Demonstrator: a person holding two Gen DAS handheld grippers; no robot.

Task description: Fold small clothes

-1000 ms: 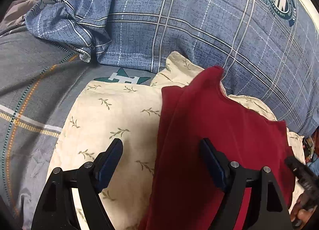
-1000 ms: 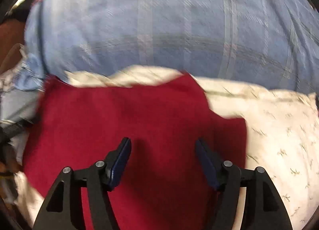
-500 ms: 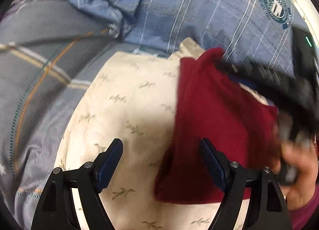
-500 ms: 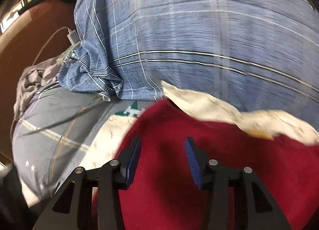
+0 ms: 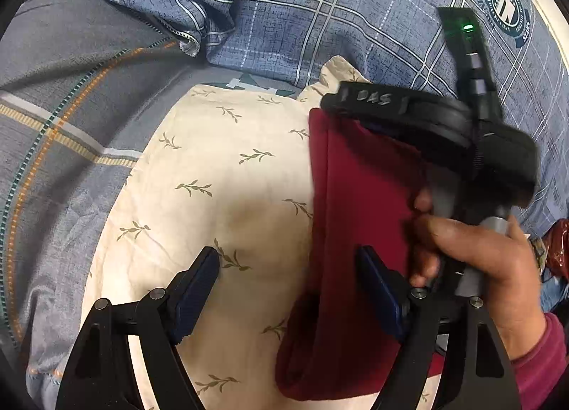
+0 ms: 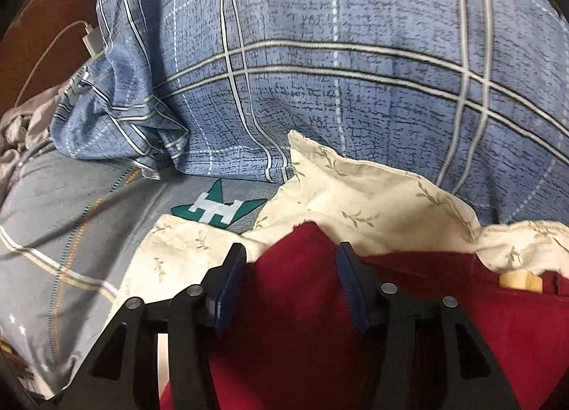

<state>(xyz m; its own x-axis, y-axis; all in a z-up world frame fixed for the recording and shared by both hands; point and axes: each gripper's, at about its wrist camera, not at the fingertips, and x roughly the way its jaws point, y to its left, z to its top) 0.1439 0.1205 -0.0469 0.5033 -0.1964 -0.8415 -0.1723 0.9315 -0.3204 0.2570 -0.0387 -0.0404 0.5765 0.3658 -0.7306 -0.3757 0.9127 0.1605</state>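
A dark red garment [image 5: 355, 196] lies folded into a narrow strip on a cream leaf-print cloth [image 5: 220, 179]. My left gripper [image 5: 286, 253] hovers open and wide above the strip's left edge, with nothing pinched. In the left wrist view, a hand [image 5: 480, 250] holds the right tool over the garment's far end. In the right wrist view, my right gripper [image 6: 291, 249] is low over the red garment [image 6: 295, 321]. A raised fold of it stands between the jaws, which are opening, and the pads do not press it.
A blue plaid pillow [image 6: 320, 54] rises just behind the cream cloth [image 6: 373, 196]. Grey striped bedding [image 5: 71, 90] spreads to the left. A white charger and cable [image 6: 90, 38] hang at the far left. A small tan tag [image 6: 519, 282] shows at the garment's right.
The right gripper swept left across the red garment, narrowed, then widened. The garment went from a broad spread to a narrow folded strip. The left gripper drifted slightly and stayed open.
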